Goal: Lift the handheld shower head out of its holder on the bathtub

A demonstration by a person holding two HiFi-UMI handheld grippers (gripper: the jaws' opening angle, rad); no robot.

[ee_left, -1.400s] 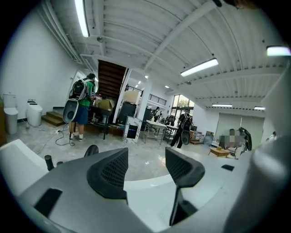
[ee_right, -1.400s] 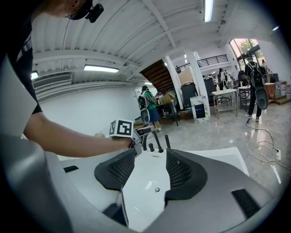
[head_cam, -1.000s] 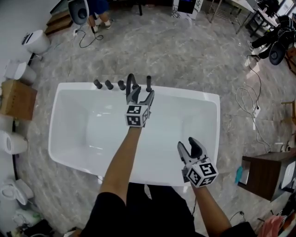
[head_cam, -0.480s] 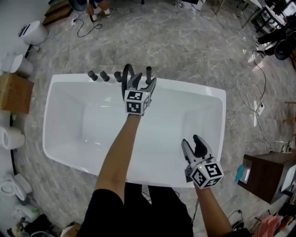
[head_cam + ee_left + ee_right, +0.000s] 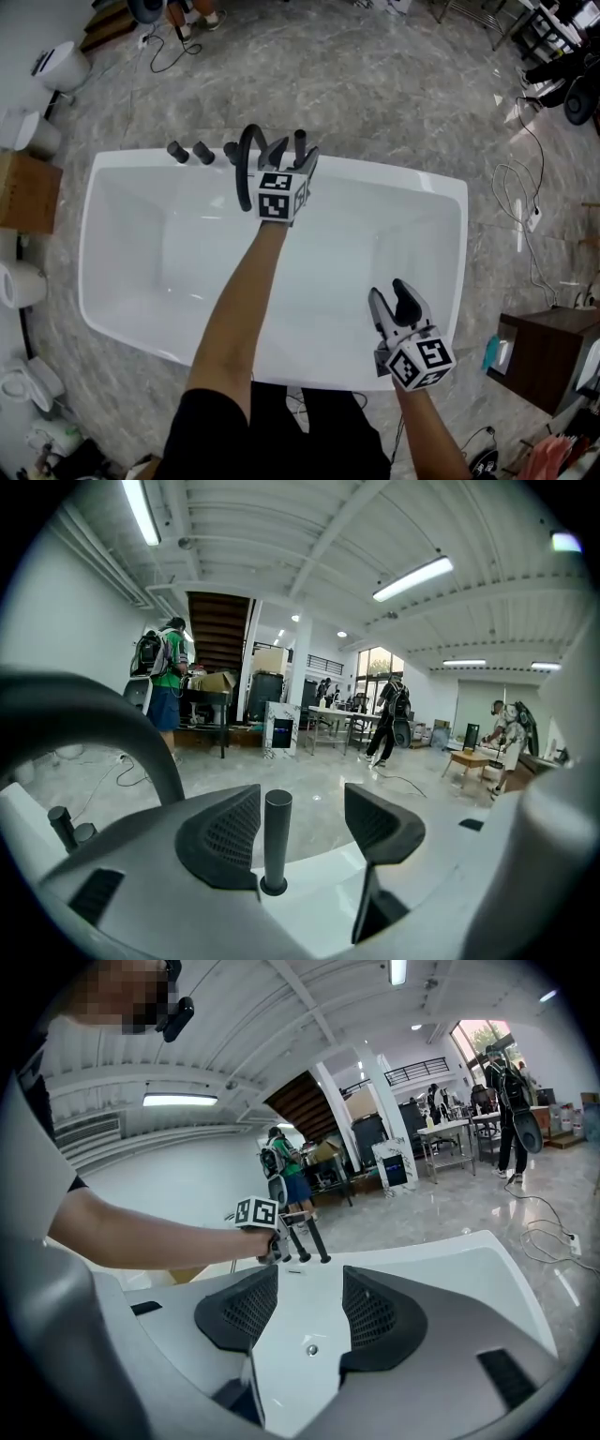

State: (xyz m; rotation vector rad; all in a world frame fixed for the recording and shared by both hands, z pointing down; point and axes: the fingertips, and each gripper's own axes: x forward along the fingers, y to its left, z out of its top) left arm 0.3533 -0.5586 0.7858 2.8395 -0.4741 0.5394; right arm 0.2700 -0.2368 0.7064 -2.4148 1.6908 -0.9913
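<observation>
Shower head (image 5: pixel 276 834) first: it is a slim dark rod standing upright in a round collar (image 5: pixel 273 886) on the far rim of the white bathtub (image 5: pixel 412 192), seated in that holder. My left tongs (image 5: pixel 292 156) are spread around it. In the left gripper view the rod stands between the two ribbed pads, close against the left-hand pad (image 5: pixel 225 832) and apart from the right-hand one; I cannot tell whether it actually touches.

Just left of those tongs, on the same rim, a dark curved spout (image 5: pixel 244 159) arches over the basin. Beyond it three short dark knobs (image 5: pixel 202 152) stand in a row.

My right tongs (image 5: pixel 388 296) hang over the near right part of the tub, well apart from the holder. They are spread too, with only the white basin showing between the pads. A small round metal fitting (image 5: pixel 311 1349) sits on that white surface below them.

The tub stands on a grey marbled floor (image 5: pixel 375 84), and cables (image 5: pixel 511 202) trail on it beside the tub's right end.
</observation>
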